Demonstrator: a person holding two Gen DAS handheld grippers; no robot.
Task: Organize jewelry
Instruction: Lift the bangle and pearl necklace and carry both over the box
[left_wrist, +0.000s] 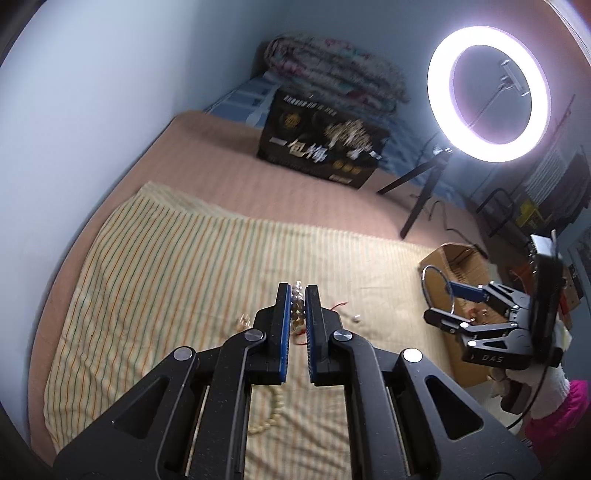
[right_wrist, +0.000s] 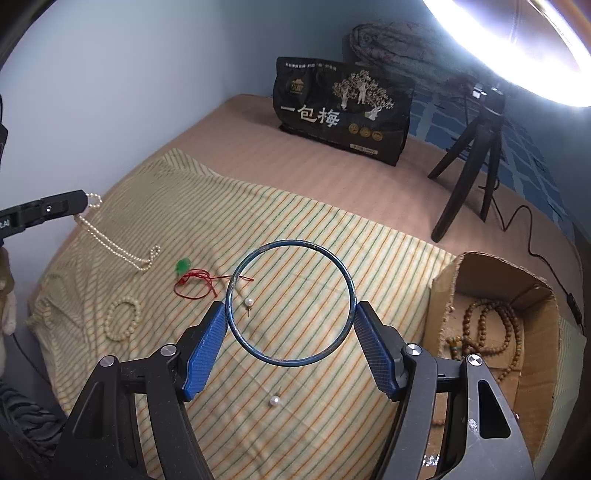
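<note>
Lifting jewelry off a yellow striped cloth (right_wrist: 295, 229), both hand-held grippers carried pieces at once.

At lower centre of its view, the left gripper (left_wrist: 296, 295) was clamped on a strand of small pearl beads (right_wrist: 110, 240); the right gripper (right_wrist: 290, 314) pinched a thin blue metal bangle (right_wrist: 291, 360) across its width. The trailing strand could snag and slip. Only the right view showed the brown cardboard box (right_wrist: 535, 306) holding wooden beads, lower right.
</note>
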